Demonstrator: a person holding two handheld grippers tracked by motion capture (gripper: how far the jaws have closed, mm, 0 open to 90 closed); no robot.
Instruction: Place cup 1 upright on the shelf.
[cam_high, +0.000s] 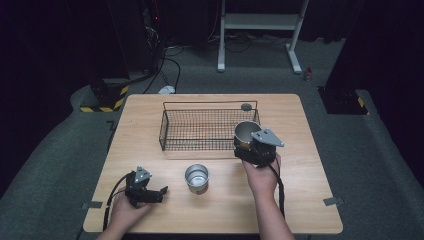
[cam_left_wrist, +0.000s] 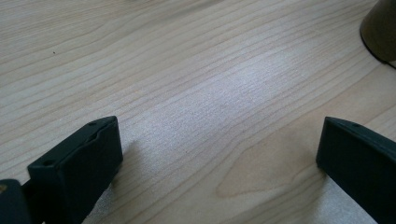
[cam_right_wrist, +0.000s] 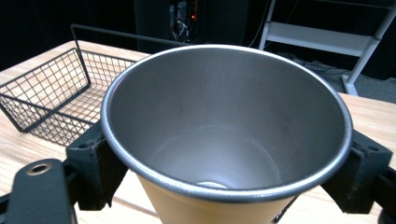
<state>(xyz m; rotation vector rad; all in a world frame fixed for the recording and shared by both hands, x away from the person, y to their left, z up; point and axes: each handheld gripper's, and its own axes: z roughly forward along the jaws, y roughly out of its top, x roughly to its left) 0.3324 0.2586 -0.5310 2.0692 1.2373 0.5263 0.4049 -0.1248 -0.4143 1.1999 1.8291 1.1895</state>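
Nearest the camera, at the table's (cam_high: 300, 200) front-left corner, the left gripper (cam_high: 159, 192) rests low over bare wood, its jaws spread wide with nothing between them. In the left gripper view the two black fingers (cam_left_wrist: 79, 170) stand well apart above the grain. It looks parked there, out of the way and ready to be called on.

Just to its right, near the middle of the front half of the table, a steel cup (cam_high: 196, 178) stands upright and untouched, apart from both grippers. It seems to be waiting its turn.

Further right, the right gripper (cam_high: 246, 142) clamps a second cup, tan outside and metal inside (cam_right_wrist: 224, 140). In the right gripper view one jaw presses each side of its wall below the rim. The cup is held upright and lifted, right at the front-right corner of the wire basket (cam_high: 170, 125), which sits along the table's far half. That position suggests the cup is being carried into the basket, and keeping it level would let it clear the basket's rim.
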